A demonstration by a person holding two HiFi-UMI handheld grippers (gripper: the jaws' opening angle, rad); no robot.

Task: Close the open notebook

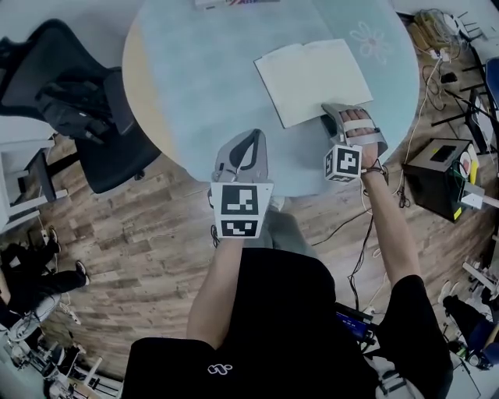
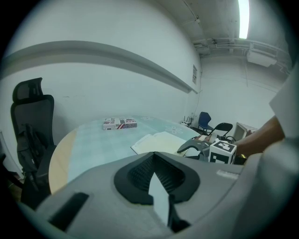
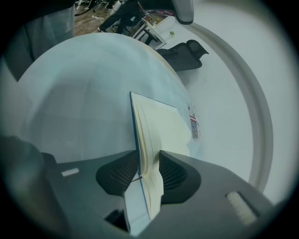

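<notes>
In the head view, a round pale-blue table (image 1: 203, 86) is filling the upper half of the frame, and the notebook (image 1: 312, 78) is lying open on its right part, cream pages facing up. The right gripper (image 1: 343, 111) is reaching in at the notebook's near right corner. The left gripper (image 1: 251, 136) is hovering over the table's near edge, well apart from the notebook. A black office chair (image 1: 86, 101) is standing at the upper left. A flat printed box (image 1: 234, 2) is showing at the top edge; what it is holding cannot be seen. In the left gripper view, the left gripper (image 2: 153, 161) is keeping its jaws together with nothing between them. It is pointing across the table (image 2: 93, 144) toward the box (image 2: 120, 123) at centre. The notebook (image 2: 159, 141) is lying right of centre, with the right gripper (image 2: 196, 147) at its right side. In the right gripper view, the right gripper (image 3: 148, 163) is holding its jaws wide apart. They are straddling the notebook's (image 3: 159, 126) near edge, one pad beside the blue cover and the other beside the pages, and neither is visibly squeezing. A thin red ribbon (image 3: 135, 178) is poking out at the bottom centre. The box (image 3: 194, 123) is lying beyond the notebook.
</notes>
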